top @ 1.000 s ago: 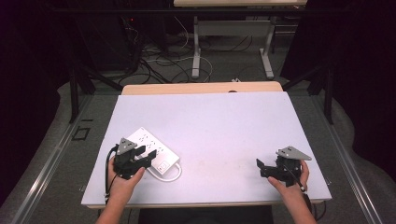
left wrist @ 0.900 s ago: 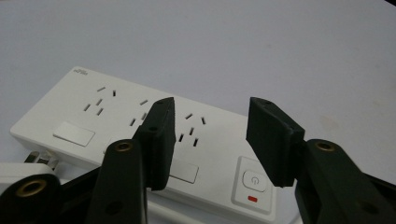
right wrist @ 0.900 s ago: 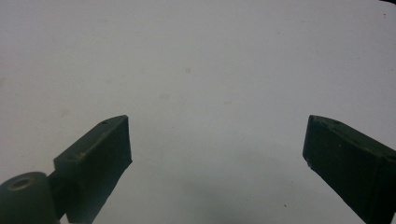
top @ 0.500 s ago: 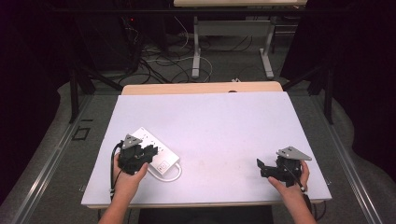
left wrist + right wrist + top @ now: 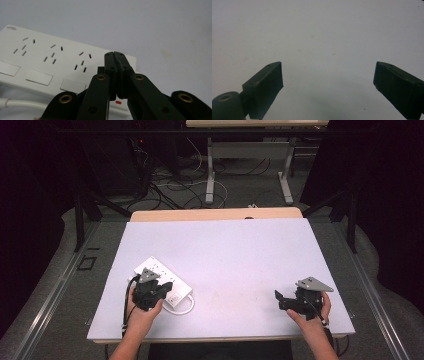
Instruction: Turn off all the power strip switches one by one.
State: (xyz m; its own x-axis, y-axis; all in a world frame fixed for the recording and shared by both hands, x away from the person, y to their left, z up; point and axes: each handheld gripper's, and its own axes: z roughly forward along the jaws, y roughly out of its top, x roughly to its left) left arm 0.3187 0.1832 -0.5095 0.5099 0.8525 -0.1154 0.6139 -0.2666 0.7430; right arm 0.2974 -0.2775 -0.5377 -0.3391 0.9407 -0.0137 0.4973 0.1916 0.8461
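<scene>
Two grippers: my left gripper [image 5: 115, 55], just clenched empty, hovers over the power strip [image 5: 50, 62]; my right gripper [image 5: 328, 82] gapes.

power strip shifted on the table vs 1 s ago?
No. The power strip keeps its place against the table's left edge in the high view; the left gripper above it has just closed, empty.

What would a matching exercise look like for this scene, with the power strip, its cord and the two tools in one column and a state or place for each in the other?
Column one:
1. left tool
2. right tool
3. power strip
4. cord

Column two:
A. jaws spread wide over bare table
B. white, flat on the table, sockets facing up
C. jaws shut together, nothing between them
D. loops on the table beside the strip

Pairs: 1-C, 2-A, 3-B, 4-D
</scene>
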